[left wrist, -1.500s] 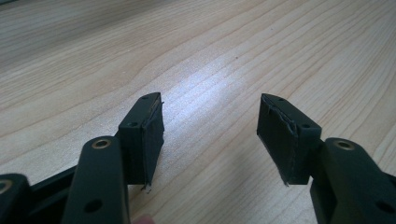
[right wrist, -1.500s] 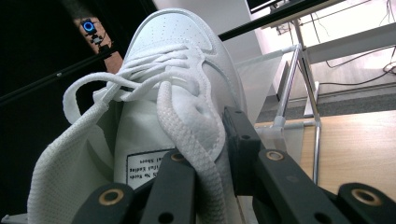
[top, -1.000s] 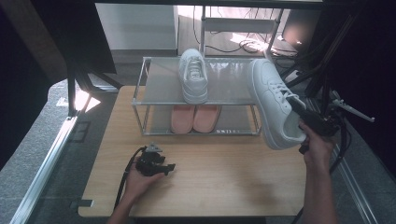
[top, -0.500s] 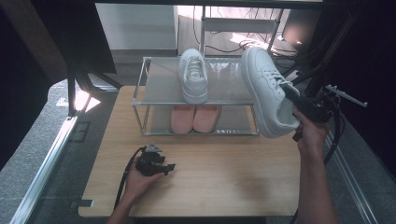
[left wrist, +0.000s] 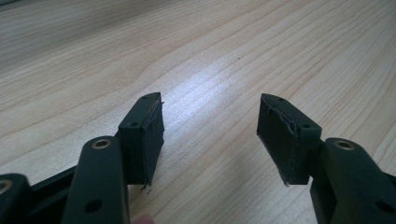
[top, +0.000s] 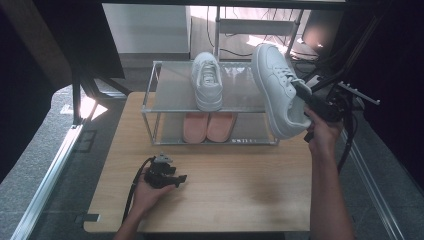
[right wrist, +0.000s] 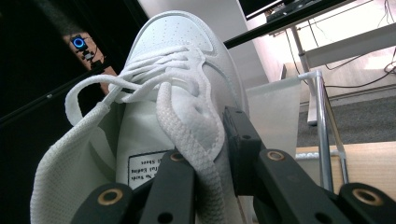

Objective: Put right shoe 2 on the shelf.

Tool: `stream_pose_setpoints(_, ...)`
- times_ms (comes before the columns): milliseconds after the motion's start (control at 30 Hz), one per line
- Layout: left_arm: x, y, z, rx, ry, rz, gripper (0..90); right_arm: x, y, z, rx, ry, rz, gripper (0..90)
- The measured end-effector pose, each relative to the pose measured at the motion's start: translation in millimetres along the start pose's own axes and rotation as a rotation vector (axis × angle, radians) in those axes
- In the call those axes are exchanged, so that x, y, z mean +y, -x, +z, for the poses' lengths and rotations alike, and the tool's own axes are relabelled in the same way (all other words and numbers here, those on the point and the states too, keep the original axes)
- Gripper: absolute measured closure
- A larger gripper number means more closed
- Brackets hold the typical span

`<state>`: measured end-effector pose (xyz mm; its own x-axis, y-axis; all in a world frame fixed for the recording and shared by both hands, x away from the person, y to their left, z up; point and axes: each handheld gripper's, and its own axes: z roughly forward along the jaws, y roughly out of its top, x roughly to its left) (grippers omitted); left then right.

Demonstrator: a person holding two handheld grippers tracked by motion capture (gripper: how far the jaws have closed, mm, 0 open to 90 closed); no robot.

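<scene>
Right tongs hold a white sneaker beside the shelf.

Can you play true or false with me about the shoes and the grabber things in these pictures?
1. The right gripper holds a white sneaker up in the air. True.
2. The left gripper is squeezing a shoe. False: its jaws stand open above the bare wooden table, with nothing between them.
3. Another white sneaker sits on the top shelf of the rack. True.
4. The pink shoes are on the top shelf too. False: they sit side by side on the lower shelf.
5. The held sneaker is pinched by its toe. False: the jaws clamp its opening, by the tongue and laces.
</scene>
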<state>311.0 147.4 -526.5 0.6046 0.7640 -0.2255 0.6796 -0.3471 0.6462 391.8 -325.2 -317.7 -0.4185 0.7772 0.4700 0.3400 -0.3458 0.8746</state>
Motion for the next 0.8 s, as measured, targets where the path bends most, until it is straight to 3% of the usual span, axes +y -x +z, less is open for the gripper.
stream_pose_setpoints(800,0.9,0.9,-0.7,-0.007,-0.001,0.009,41.6,19.9,-16.5,57.1,-0.044,0.000,0.047,81.3)
